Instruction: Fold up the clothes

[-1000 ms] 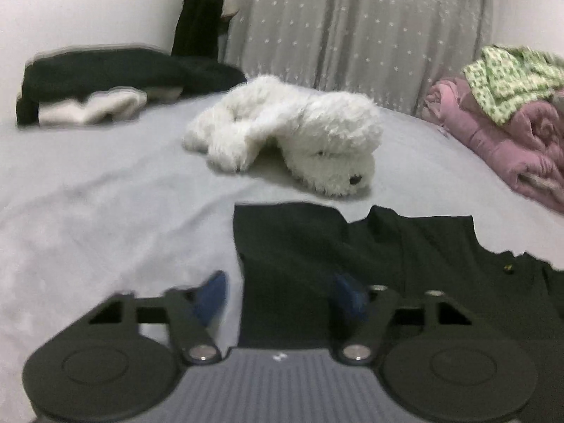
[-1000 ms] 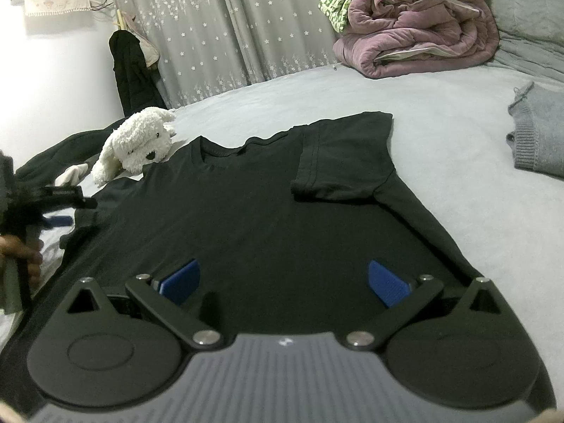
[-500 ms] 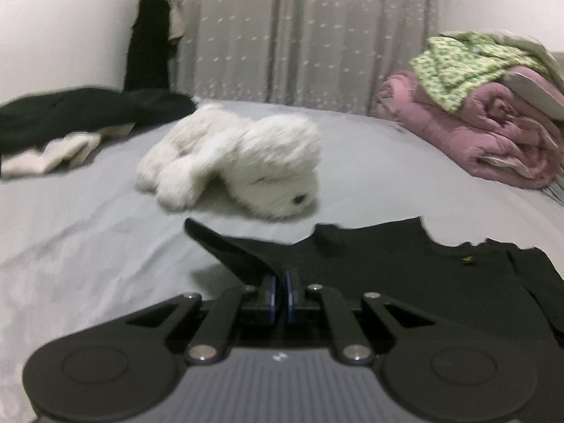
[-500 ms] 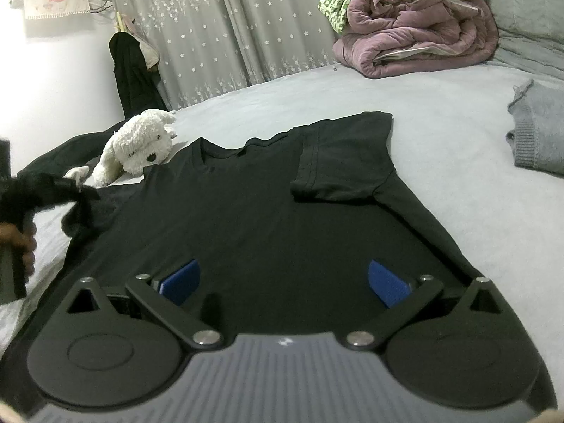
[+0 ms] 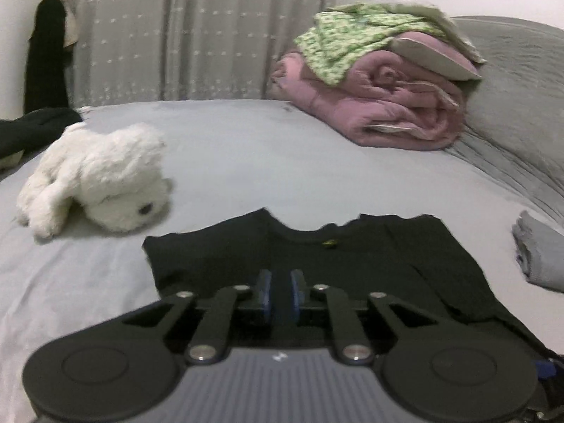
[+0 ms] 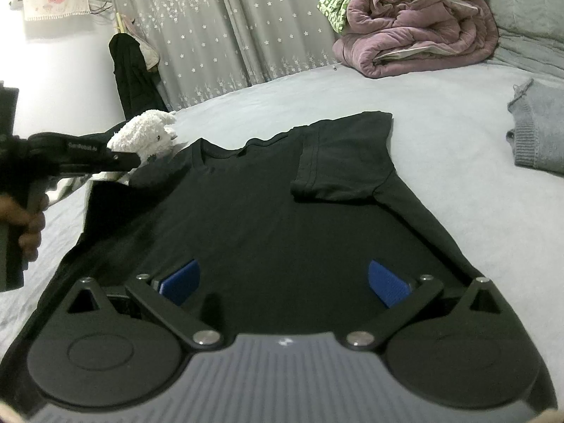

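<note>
Right gripper [image 6: 282,282]: it hovered over the lower body of the black T-shirt [image 6: 268,218], jaws wide apart, with nothing between them.
Left gripper [image 5: 281,294]: its jaws had just been opening to a narrow gap; no cloth was clearly pinched there.
Black T-shirt: it lay flat on the grey bed [image 6: 440,112].
Done: the right sleeve [image 6: 338,162] was folded inward onto the shirt's chest; the left sleeve [image 6: 155,176] looked laid over too.
Left to do: I judged the body folds were not yet made.
Beyond the shirt's collar: a white plush toy [image 5: 98,176], then a pink quilt [image 5: 380,105].
</note>
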Tool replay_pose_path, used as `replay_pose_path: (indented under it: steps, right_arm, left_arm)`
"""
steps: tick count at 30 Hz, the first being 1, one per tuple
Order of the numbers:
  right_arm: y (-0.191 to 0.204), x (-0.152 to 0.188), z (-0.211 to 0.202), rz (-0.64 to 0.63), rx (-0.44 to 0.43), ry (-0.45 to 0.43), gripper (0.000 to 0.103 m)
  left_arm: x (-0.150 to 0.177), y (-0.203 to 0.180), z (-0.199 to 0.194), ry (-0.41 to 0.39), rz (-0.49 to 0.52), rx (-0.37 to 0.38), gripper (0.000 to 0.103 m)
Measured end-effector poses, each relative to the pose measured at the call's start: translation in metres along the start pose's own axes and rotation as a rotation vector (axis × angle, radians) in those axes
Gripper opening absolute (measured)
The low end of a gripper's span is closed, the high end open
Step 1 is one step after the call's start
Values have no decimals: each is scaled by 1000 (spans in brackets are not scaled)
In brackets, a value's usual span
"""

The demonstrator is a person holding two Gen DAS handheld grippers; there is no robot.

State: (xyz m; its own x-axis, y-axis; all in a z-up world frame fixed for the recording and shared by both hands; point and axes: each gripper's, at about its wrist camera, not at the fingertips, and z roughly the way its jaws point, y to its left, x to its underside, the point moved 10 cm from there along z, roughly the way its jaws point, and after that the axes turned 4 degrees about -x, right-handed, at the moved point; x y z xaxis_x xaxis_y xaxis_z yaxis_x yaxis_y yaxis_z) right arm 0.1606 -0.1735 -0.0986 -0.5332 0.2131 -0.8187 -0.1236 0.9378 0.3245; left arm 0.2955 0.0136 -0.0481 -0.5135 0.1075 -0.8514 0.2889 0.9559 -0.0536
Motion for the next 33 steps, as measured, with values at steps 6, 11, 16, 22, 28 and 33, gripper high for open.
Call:
replay_pose_path:
  steps: [6,11,16,22,28,33]
  right_arm:
    - [0,0,-1,1,-1,0,103]
    - [1,0,0,-4,4,4,103]
    - [4,1,3,-34,30,26,103]
    - [10,2,3,-116,100,58,103]
    - [-4,7,-8,-148,193,126,103]
    - [-14,22,-28,-196,220,200,103]
  left_arm:
    - [1,19,-10,-32,-60,-26,34]
    - [24,35,-12,10,-100,-25,32]
    - [70,28,-4,112,-90,-26,32]
    - [79,24,-33,47,-79,-95,39]
    - [103,34,-62,93,-84,-125,45]
    - [122,43,-94,106,-143,-128,46]
